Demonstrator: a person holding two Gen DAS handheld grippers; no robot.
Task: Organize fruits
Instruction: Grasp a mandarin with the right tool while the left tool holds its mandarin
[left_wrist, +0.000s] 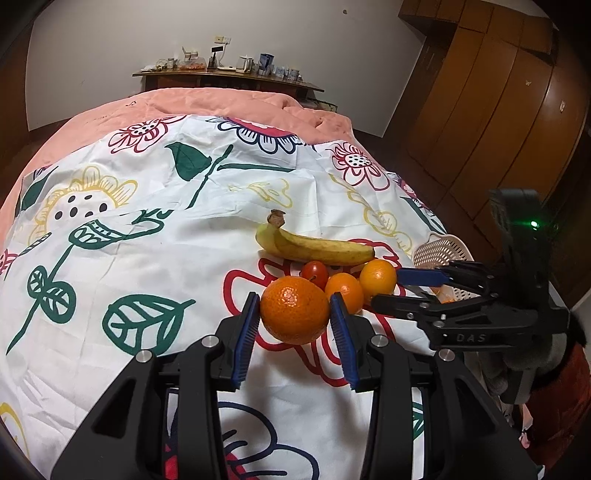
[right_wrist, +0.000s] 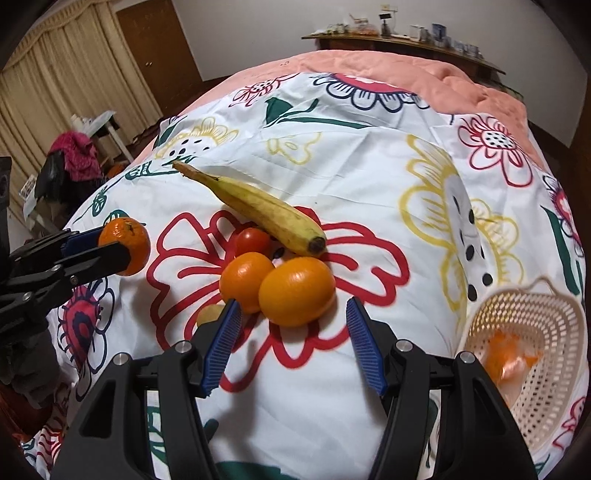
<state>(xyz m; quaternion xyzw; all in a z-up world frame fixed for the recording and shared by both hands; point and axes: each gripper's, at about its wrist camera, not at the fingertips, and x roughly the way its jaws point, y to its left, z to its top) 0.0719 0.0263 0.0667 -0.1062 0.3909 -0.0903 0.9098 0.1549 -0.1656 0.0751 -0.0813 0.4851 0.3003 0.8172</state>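
Note:
My left gripper (left_wrist: 294, 297) is shut on a mandarin (left_wrist: 294, 314), its blue pads pressing both sides; the right wrist view shows that gripper (right_wrist: 117, 244) at the left with the same mandarin (right_wrist: 127, 240). On the flowered cloth lie a banana (left_wrist: 317, 247) (right_wrist: 258, 210), a red tomato (left_wrist: 314, 271) (right_wrist: 253, 240) and two oranges (left_wrist: 345, 290) (left_wrist: 377, 277). My right gripper (right_wrist: 293, 302) stands open just short of the nearer orange (right_wrist: 297, 291), with the other orange (right_wrist: 246, 280) beside it. From the left wrist view the right gripper (left_wrist: 402, 291) reaches in from the right.
A cream plastic basket (right_wrist: 554, 317) (left_wrist: 439, 249) holding something orange sits on the cloth to the right of the fruit. A small yellowish thing (right_wrist: 207, 314) peeks out by my right gripper's left finger. The pink quilt (left_wrist: 221, 103) covers the bed beyond, and a wooden wardrobe (left_wrist: 498, 110) stands at the right.

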